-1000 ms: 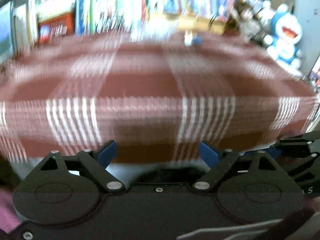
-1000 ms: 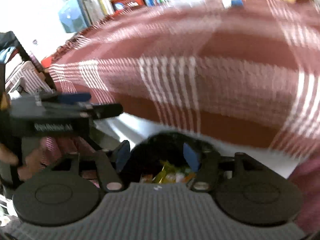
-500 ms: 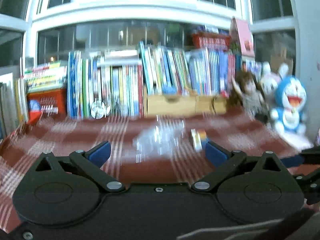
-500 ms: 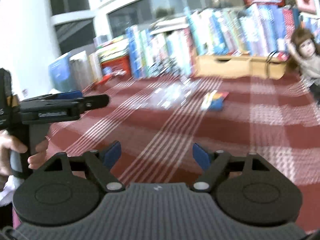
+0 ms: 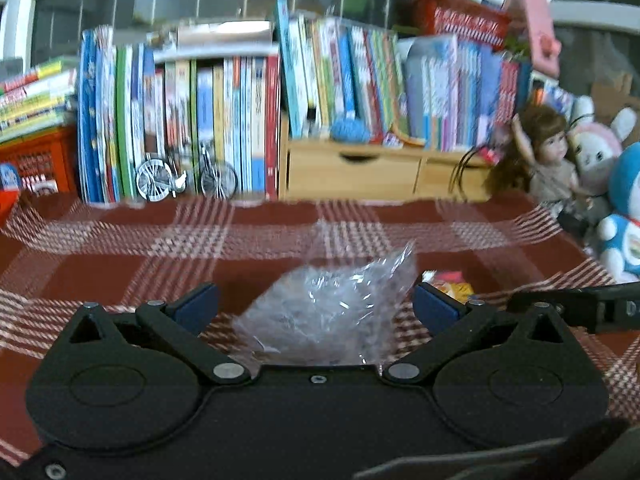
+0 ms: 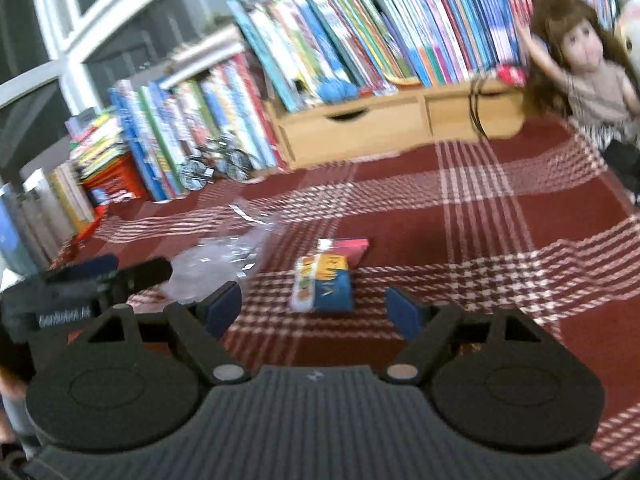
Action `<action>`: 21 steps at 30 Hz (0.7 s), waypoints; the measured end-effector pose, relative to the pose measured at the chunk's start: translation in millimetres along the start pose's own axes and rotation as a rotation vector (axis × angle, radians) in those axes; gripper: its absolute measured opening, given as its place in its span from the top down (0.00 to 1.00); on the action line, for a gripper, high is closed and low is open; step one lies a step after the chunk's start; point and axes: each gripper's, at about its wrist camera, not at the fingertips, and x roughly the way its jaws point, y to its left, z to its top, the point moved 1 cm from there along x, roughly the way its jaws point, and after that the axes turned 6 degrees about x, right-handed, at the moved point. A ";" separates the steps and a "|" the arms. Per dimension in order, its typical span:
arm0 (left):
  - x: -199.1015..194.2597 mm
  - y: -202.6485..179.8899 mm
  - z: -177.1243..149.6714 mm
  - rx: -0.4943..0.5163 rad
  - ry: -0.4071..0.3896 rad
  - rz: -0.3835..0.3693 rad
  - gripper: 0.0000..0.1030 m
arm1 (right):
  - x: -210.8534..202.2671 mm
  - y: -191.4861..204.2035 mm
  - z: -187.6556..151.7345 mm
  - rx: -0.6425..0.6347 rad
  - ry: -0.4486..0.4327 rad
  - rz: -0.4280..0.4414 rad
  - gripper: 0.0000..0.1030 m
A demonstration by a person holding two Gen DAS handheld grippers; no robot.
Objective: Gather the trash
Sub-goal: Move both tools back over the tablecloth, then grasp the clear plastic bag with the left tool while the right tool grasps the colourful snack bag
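A crumpled clear plastic bag point(image 5: 328, 312) lies on the red plaid tablecloth point(image 5: 120, 276). My left gripper point(image 5: 316, 300) is open wide, and the bag sits between its blue pads without touching them. Just right of it lies a colourful snack wrapper point(image 5: 448, 286). In the right wrist view that blue, yellow and red wrapper point(image 6: 324, 280) lies flat just ahead of my right gripper point(image 6: 314, 308), which is open and empty. The clear bag point(image 6: 224, 256) shows to its left, beside the left gripper point(image 6: 104, 276).
A row of upright books point(image 5: 224, 120) and a wooden drawer box point(image 5: 384, 172) line the table's far edge, with a small toy bicycle point(image 5: 180, 180) in front. A doll point(image 5: 548, 160) and plush toys point(image 5: 624, 232) stand at the far right. A red crate point(image 5: 32, 160) is far left.
Both grippers have swung up from a dark bin of wrappers at the table's near edge and gone forward over the cloth. The clear bag and the wrapper are now close. Both jaws stand wider.
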 end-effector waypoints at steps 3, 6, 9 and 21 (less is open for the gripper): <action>19.6 -5.9 -7.0 0.016 0.026 -0.015 0.00 | 22.9 -2.7 -0.7 -0.002 0.025 -0.025 0.15; 35.6 -11.5 -11.4 0.041 0.062 -0.004 0.00 | 42.3 -0.7 0.7 -0.028 0.044 -0.051 0.16; 50.9 -8.8 -14.7 0.045 0.086 0.037 0.00 | 56.5 -0.1 3.9 -0.043 0.054 -0.078 0.16; 37.4 -10.6 -20.3 0.087 0.029 0.038 0.25 | 73.7 9.6 -3.5 -0.083 0.086 -0.072 0.56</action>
